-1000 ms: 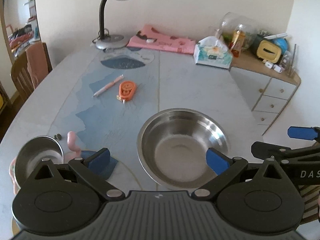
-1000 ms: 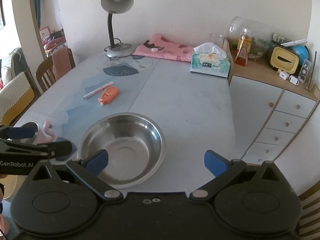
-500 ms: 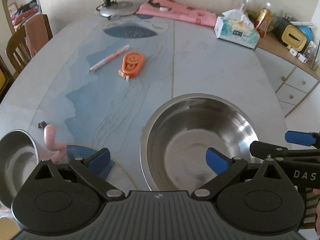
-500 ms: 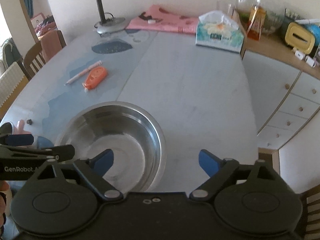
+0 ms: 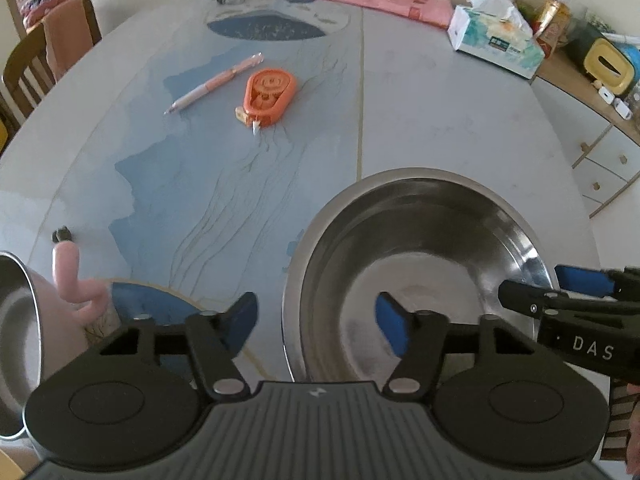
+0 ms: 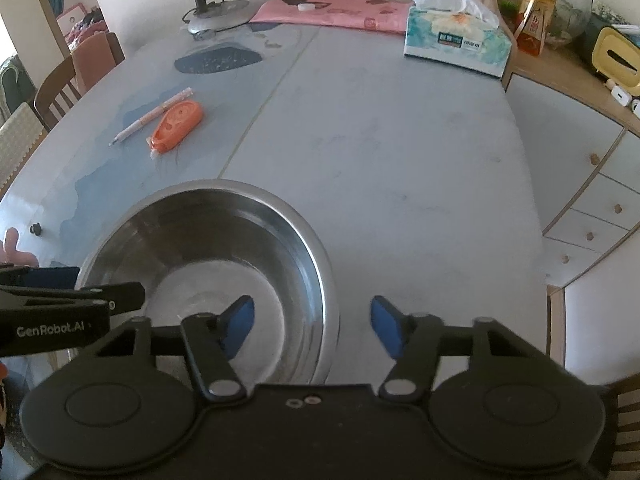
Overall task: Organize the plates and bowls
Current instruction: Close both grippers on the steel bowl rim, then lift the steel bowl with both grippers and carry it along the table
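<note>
A large steel bowl (image 5: 420,264) sits on the table near its front edge; it also shows in the right wrist view (image 6: 208,256). My left gripper (image 5: 316,320) is open, its jaws straddling the bowl's left rim. My right gripper (image 6: 312,324) is open, its jaws straddling the bowl's right rim. Neither is closed on the rim. A smaller steel bowl (image 5: 16,336) stands at the far left, partly cut off by the frame.
An orange correction-tape dispenser (image 5: 266,96) and a pink pen (image 5: 214,84) lie mid-table. A pink curved object (image 5: 74,280) stands by the small bowl. A tissue box (image 6: 456,38), a lamp base (image 6: 216,16) and a pink cloth (image 6: 332,10) are at the back. White drawers (image 6: 592,184) are on the right.
Both grippers have come down and forward to the large bowl. Their jaws have narrowed and now straddle its left and right rims.
</note>
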Tool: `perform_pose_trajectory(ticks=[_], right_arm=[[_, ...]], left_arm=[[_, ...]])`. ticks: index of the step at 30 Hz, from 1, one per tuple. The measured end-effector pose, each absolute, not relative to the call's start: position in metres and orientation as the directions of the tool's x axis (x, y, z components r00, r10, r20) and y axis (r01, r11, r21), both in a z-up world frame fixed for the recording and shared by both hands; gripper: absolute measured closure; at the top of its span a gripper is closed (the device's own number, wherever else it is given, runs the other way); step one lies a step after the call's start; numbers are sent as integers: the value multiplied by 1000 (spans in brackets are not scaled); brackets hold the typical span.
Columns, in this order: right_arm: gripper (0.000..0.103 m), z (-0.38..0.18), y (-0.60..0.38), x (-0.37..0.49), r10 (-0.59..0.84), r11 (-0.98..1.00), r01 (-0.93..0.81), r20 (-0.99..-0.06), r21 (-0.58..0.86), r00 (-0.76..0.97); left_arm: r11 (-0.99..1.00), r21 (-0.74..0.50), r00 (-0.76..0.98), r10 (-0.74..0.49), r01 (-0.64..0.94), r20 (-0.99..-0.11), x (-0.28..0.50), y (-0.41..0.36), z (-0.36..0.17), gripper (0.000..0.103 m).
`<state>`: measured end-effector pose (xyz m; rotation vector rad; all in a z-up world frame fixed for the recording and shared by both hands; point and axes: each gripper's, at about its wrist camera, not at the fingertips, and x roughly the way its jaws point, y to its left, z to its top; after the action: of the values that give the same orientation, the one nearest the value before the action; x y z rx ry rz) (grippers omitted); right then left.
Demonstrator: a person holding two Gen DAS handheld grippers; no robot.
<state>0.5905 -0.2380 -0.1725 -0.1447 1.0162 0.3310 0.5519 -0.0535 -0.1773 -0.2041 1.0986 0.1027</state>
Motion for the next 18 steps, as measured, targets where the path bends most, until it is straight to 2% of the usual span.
perform_pose_trajectory(ticks=[3, 5, 7, 10, 18], right_arm=[[52, -176, -239, 592, 216, 941, -335, -857, 54, 467], [62, -176, -241, 593, 225, 940, -334, -859, 67, 461], [65, -175, -243, 592, 231, 942, -326, -858, 80, 459], [69, -174, -246, 591, 239, 944, -314, -857, 97, 456], [86, -173, -254, 583, 206, 955, -288, -864, 75, 459]], left_arm=[[968, -147, 446, -41, -205, -894, 552, -50, -180, 47], [963, -162, 439, -53, -214, -897, 552, -49, -182, 62], [957, -179, 438, -63, -230, -897, 551, -47, -182, 68], [949, -193, 442, -66, -250, -895, 549, -44, -180, 71], [935, -220, 435, -82, -278, -897, 540, -40, -180, 86]])
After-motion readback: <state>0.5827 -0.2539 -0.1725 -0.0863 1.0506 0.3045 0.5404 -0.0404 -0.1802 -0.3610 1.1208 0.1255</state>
